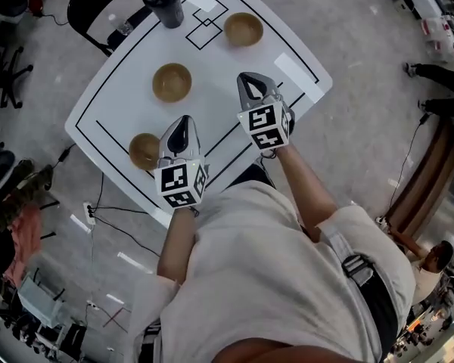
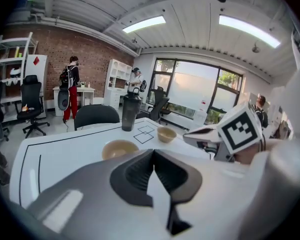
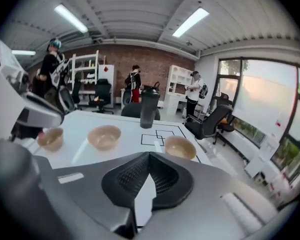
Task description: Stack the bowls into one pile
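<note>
Left hand-held gripper (image 1: 183, 123) hovers over the near left part of the white counter (image 1: 113, 97), its jaws pressed together with nothing between them; its own view shows the two dark pads meeting at the tip, with only bare counter behind them. Right hand-held gripper (image 1: 246, 80) hangs a little farther in, over the near right part of the counter; its jaws are likewise closed and empty. Both point forward and somewhat downward, and each carries a marker cube (image 1: 180, 185) at its rear, above the person's wrist.

Three tan bowls stand upright on the counter, each alone and well apart from the others. In the head view the nearest bowl (image 1: 144, 150) sits just left of the left hand-held gripper, close to the counter's near edge. The middle bowl (image 1: 172, 82) lies farther in, ahead of the left hand-held gripper and left of the right one. The far bowl (image 1: 244, 29) rests well beyond the right hand-held gripper, beside two overlapping squares (image 1: 206, 23) drawn in black on the counter; a black border line also runs round the top.

A dark shaker bottle (image 1: 163, 0) stands upright at the far edge, left of the squares; a black chair (image 1: 87, 2) stands just behind that edge. In the gripper views, several people stand among desks and shelves by a brick wall, well away from the counter.
</note>
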`<state>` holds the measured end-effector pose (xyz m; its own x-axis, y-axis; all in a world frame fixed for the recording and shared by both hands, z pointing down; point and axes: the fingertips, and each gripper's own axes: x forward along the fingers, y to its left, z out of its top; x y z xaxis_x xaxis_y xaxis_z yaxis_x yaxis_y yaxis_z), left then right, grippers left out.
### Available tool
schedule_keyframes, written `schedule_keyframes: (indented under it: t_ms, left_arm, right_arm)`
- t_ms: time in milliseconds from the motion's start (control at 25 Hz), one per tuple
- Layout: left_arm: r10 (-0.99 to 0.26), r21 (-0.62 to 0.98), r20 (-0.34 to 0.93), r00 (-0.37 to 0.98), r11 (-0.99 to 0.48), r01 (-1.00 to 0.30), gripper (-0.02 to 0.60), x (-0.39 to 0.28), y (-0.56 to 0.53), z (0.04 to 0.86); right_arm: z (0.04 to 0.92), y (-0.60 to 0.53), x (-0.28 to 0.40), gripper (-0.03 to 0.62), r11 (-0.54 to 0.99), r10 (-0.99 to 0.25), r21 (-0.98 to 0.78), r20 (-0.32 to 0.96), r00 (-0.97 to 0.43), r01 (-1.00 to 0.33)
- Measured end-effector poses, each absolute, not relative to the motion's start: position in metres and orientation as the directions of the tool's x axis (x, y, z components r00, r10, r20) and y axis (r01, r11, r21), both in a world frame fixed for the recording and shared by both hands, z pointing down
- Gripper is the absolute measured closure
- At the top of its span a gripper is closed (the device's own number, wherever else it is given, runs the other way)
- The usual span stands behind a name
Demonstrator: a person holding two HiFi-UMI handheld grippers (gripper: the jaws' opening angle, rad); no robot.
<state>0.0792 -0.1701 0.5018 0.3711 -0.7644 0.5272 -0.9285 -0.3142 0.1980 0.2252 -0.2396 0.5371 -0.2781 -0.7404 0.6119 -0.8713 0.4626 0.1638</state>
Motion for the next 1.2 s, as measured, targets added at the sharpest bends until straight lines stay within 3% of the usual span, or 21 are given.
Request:
schedule_keyframes:
  t_ms: [200, 680, 800, 920, 1200]
  left_arm:
    - [-0.731, 0.215, 0.561, 0.388, -0.324, -0.921, 0.580, 0.100, -0.191, 0.519]
    - [-0.707, 0.212, 0.610, 0.357, -0.288, -0.934, 0.580, 0.103, -0.213, 0.542]
    - [-0.698, 0.205, 0.622, 0.354, -0.290, -0.935, 0.580, 0.103, -0.212, 0.546]
    - [-0.693, 0.199, 0.630, 0.351, -0.293, -0.935, 0.580, 0.099, -0.210, 0.547]
    - [-0.700, 0.189, 0.638, 0.322, -0.263, -0.946, 0.580, 0.083, -0.203, 0.547]
  right_arm:
    - [0.555, -0.271, 0.246, 0.594, 0.542, -0.730, 0.418, 0.664, -0.162, -0.729]
    - [0.580, -0.310, 0.254, 0.593, 0.555, -0.707, 0.410, 0.692, -0.150, -0.723]
    - [0.589, -0.319, 0.258, 0.591, 0.573, -0.704, 0.463, 0.700, -0.118, -0.676]
    - [0.601, -0.327, 0.260, 0.512, 0.604, -0.691, 0.511, 0.719, -0.082, -0.612]
    - [0.631, -0.340, 0.254, 0.510, 0.657, -0.681, 0.606, 0.732, -0.009, -0.448]
